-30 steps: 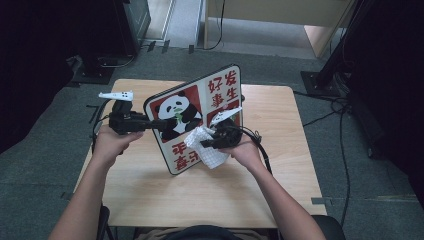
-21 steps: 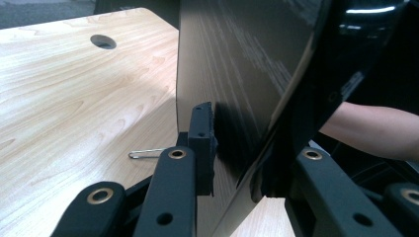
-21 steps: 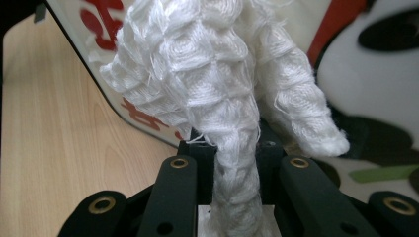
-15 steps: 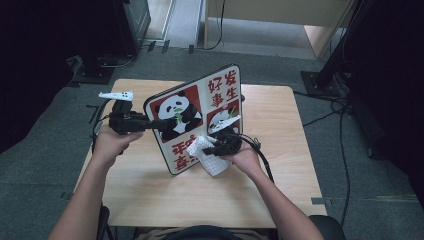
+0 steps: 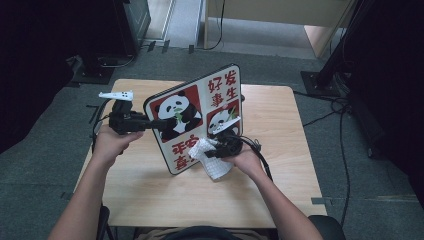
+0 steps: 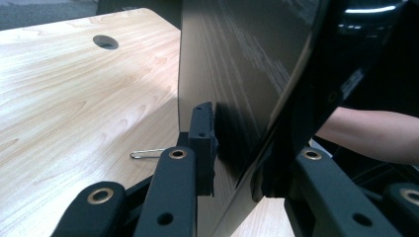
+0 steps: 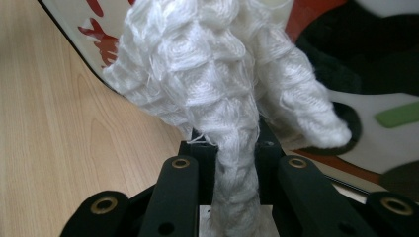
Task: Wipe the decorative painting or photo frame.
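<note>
A board [image 5: 192,117] printed with pandas and red characters stands tilted on the wooden table [image 5: 280,170]. My left gripper [image 5: 159,123] is shut on its left edge. In the left gripper view the two pads [image 6: 203,133] clamp the board's dark back [image 6: 247,59], with the gripper [image 6: 237,148] astride the edge. My right gripper [image 5: 216,150] is shut on a white knitted cloth [image 5: 210,162] that lies against the board's lower front. In the right gripper view the cloth [image 7: 207,74] bunches up from the gripper [image 7: 236,148] and touches the printed face [image 7: 390,133].
A cable hole [image 6: 105,42] and a thin metal clip [image 6: 146,154] lie on the table behind the board. Cables trail from both grippers. Black stands [image 5: 330,75] and dark equipment [image 5: 125,25] sit on the floor around the table.
My right gripper has moved down the board's face with the cloth, toward the lower edge. The left gripper and the board have stayed put.
</note>
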Demonstrator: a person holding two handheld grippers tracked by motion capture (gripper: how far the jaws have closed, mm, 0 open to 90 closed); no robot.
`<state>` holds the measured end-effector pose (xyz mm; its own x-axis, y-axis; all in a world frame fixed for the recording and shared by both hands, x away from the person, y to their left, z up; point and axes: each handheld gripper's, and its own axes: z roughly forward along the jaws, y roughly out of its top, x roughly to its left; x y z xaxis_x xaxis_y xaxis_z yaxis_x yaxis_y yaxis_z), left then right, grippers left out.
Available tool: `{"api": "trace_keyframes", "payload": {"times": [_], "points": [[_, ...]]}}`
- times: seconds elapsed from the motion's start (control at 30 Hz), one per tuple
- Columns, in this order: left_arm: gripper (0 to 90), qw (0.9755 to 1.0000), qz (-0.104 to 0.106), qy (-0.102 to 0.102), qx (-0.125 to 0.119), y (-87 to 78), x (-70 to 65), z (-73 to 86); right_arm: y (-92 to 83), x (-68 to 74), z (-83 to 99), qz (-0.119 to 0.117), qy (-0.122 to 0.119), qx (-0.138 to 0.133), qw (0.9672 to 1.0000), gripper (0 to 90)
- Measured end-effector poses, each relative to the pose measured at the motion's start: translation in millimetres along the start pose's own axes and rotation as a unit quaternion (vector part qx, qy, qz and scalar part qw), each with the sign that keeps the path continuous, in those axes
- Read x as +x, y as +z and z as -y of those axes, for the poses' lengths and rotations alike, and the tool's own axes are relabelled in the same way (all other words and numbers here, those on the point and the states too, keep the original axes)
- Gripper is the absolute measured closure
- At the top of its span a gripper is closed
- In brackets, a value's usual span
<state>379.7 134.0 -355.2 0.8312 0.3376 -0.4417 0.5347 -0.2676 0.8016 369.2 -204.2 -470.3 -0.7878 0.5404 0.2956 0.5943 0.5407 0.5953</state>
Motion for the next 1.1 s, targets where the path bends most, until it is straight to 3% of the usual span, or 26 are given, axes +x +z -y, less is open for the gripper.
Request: {"api": "trace_keyframes", "payload": {"times": [0.23, 0.5, 0.93, 1.1], "points": [[73.2, 1.0000, -0.003, 0.000, 0.000, 0.0, -0.1, -0.2, -23.0, 5.1, -8.6, 0.006, 0.002, -0.021, 0.9998, 78.3], [73.1, 1.0000, -0.008, 0.001, 0.001, 0.3, -1.1, -0.8, -48.2, 17.6, -35.5, 0.015, 0.006, -0.038, 0.9991, 78.3], [69.8, 1.0000, -0.008, 0.005, -0.001, -3.1, -1.8, -0.5, -90.9, 41.5, -91.2, 0.022, -0.030, -0.069, 0.9969, 78.2], [70.4, 0.9999, -0.008, 0.009, -0.002, -7.5, -2.1, -0.4, -98.9, 48.2, -109.1, 0.014, -0.035, -0.074, 0.9966, 78.2]]}}
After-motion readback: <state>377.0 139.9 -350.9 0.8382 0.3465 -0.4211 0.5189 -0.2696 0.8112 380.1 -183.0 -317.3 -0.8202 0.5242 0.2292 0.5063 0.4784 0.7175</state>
